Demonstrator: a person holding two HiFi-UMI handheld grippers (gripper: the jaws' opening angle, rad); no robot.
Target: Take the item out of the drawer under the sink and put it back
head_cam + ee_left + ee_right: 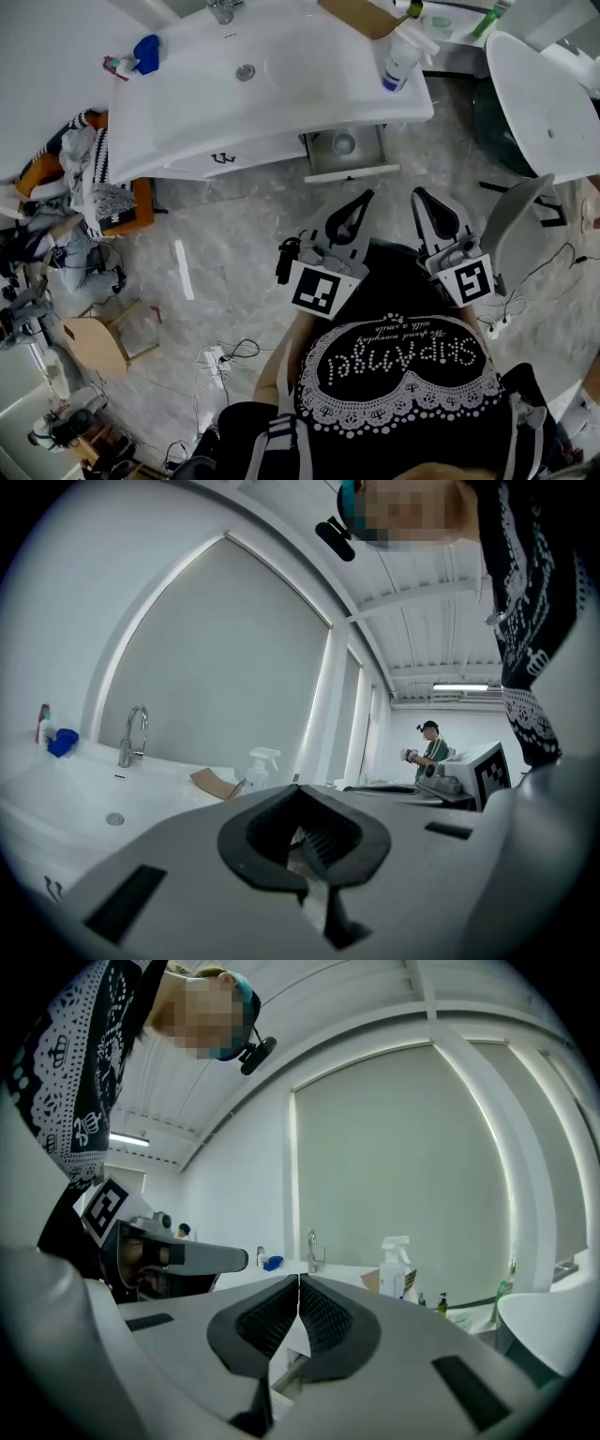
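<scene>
Under the white sink (281,84) a small drawer (351,172) stands pulled open. A round grey item (344,143) lies inside it. My left gripper (364,198) hovers above the floor just in front of the drawer, jaws together and empty. My right gripper (419,195) hangs beside it to the right, also shut on nothing. In the left gripper view the left gripper (300,794) points over the sink (75,789), toothed pads meeting. In the right gripper view the right gripper (298,1283) shows closed tips, with the left gripper (178,1258) at its left.
On the sink stand a spray bottle (401,61), a faucet (223,9), a piece of cardboard (361,14) and a blue object (145,53). A large white basin (544,103) is at right. Clothes (89,169), a stool (94,342) and cables (225,356) lie left.
</scene>
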